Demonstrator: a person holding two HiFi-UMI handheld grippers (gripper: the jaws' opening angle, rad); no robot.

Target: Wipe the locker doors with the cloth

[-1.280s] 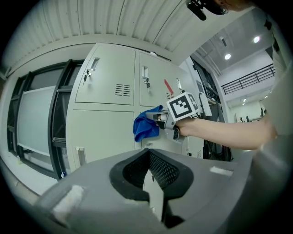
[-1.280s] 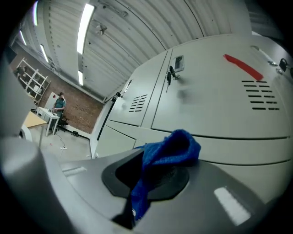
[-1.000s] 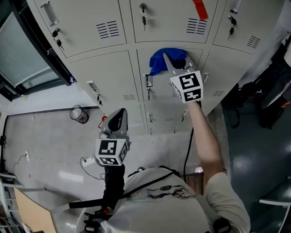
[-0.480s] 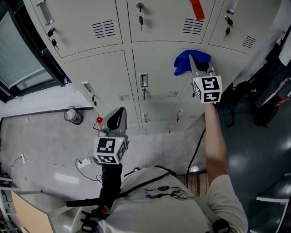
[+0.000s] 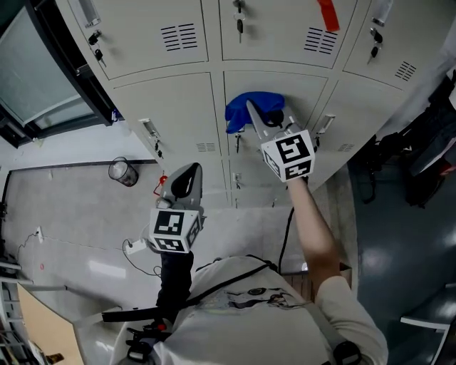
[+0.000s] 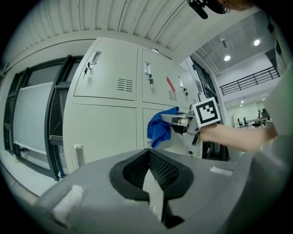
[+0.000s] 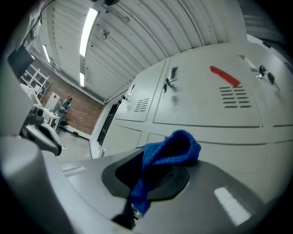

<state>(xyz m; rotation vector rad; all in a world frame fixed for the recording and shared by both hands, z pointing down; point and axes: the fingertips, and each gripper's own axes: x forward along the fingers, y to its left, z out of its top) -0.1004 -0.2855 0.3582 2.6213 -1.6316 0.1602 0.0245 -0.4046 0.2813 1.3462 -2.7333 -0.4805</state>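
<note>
A blue cloth is pressed against the middle lower locker door, just above its handle. My right gripper is shut on it, arm stretched forward. In the right gripper view the blue cloth bunches out of the jaws of the right gripper, facing the grey doors. My left gripper hangs lower and to the left, away from the lockers, jaws together and holding nothing. The left gripper view shows the left gripper pointing at the doors, with the blue cloth beyond it.
Keys hang from several locks, and a red strip marks an upper door. A dark window frame runs along the left. On the floor lie a round jar and a plug with a cable. Dark bags sit at right.
The right gripper swept the cloth to the right across the middle door, then back left to above the handle. The left gripper has hardly moved.
</note>
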